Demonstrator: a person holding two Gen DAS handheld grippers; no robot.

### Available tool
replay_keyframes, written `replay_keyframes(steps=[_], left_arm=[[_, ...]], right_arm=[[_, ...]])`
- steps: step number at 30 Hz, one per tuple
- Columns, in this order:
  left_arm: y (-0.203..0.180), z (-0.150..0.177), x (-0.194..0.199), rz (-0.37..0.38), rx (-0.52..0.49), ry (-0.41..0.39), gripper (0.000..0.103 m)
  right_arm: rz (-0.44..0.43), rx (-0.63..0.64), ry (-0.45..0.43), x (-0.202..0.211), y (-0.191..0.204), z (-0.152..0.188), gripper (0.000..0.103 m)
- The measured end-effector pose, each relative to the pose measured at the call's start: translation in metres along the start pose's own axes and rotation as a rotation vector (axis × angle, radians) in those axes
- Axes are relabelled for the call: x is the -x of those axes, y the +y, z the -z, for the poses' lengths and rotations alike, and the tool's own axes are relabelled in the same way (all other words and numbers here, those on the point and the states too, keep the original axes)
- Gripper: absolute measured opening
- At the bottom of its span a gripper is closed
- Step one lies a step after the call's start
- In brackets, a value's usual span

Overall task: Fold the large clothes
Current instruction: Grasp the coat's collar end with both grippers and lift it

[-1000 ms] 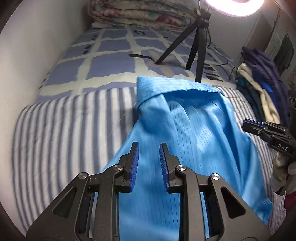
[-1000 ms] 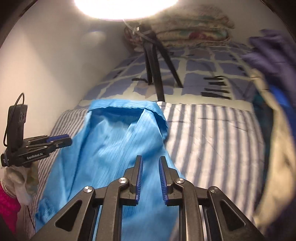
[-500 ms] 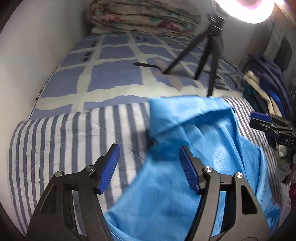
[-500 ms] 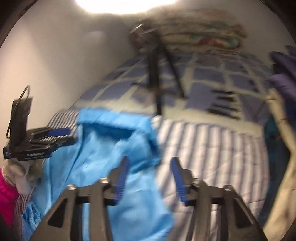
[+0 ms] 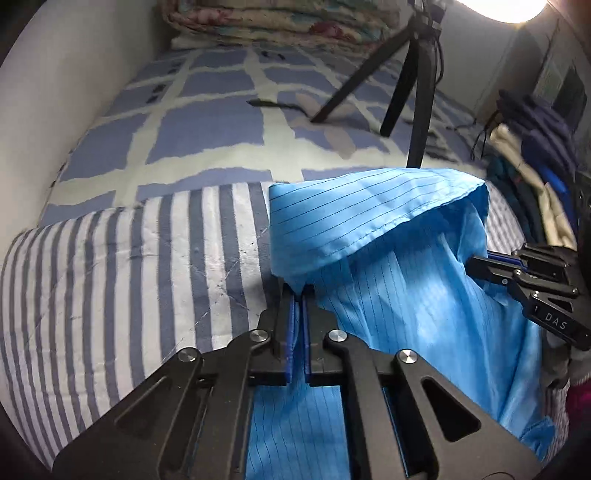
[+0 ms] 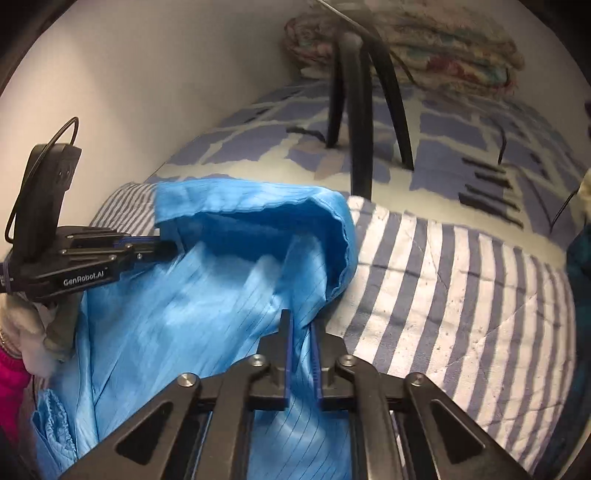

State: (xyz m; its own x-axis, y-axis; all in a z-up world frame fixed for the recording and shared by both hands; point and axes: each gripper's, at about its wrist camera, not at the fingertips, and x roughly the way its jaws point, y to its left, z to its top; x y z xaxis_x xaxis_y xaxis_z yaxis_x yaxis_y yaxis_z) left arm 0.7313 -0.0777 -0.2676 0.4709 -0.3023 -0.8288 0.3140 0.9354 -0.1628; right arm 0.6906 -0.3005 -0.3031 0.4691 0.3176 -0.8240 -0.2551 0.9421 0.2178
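Note:
A bright blue pinstriped garment (image 5: 406, 295) lies lengthwise on a grey-and-white striped blanket (image 5: 129, 277), its far end folded over into a raised flap. My left gripper (image 5: 297, 290) is at the garment's left edge just below that flap, its jaws closing tight on a pinch of blue fabric. In the right wrist view the same garment (image 6: 207, 295) fills the lower left, and my right gripper (image 6: 300, 319) closes on its right edge under the flap. Each gripper also shows in the other's view, the right gripper (image 5: 474, 263) and the left gripper (image 6: 168, 248), with tips buried in the cloth.
A black tripod (image 5: 421, 96) stands on the blue-checked bedsheet (image 5: 207, 133) just beyond the garment, with a bright lamp (image 5: 517, 7) above. A folded quilt (image 5: 280, 22) lies at the bed's head. A clothes pile (image 5: 535, 155) is on the right, a white wall (image 5: 74, 74) on the left.
Both grippers went from nearly shut over the garment's middle to wide open, moved out to its two side edges near the folded flap, and clamped on the fabric.

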Motion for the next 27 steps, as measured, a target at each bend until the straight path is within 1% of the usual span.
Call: replay_keyframes(steps=[5, 9, 14, 18, 19, 21, 24, 27], left_arm=[[-0.001, 0.008, 0.046, 0.005, 0.02, -0.096, 0.0], [-0.007, 0.022, 0.09, 0.009, 0.008, -0.154, 0.0], [-0.021, 0.053, 0.154, 0.018, -0.007, -0.212, 0.0], [-0.036, 0.084, 0.208, 0.02, -0.014, -0.248, 0.0], [-0.041, 0.096, 0.226, 0.019, -0.017, -0.261, 0.0], [-0.047, 0.116, 0.249, 0.026, -0.014, -0.267, 0.0], [-0.054, 0.147, 0.276, 0.018, -0.016, -0.257, 0.0], [-0.061, 0.178, 0.291, 0.018, -0.024, -0.242, 0.0]], right_arm=[[-0.019, -0.049, -0.086, 0.037, 0.003, -0.001, 0.003], [-0.028, -0.024, -0.14, 0.07, 0.024, -0.005, 0.003], [-0.038, 0.023, -0.19, 0.121, 0.055, 0.004, 0.002], [-0.028, 0.066, -0.213, 0.167, 0.083, 0.025, 0.001], [-0.026, 0.075, -0.216, 0.18, 0.092, 0.034, 0.001], [-0.037, 0.093, -0.229, 0.207, 0.107, 0.054, 0.001], [-0.045, 0.089, -0.224, 0.231, 0.121, 0.082, 0.001], [-0.054, 0.102, -0.208, 0.248, 0.138, 0.115, 0.001]])
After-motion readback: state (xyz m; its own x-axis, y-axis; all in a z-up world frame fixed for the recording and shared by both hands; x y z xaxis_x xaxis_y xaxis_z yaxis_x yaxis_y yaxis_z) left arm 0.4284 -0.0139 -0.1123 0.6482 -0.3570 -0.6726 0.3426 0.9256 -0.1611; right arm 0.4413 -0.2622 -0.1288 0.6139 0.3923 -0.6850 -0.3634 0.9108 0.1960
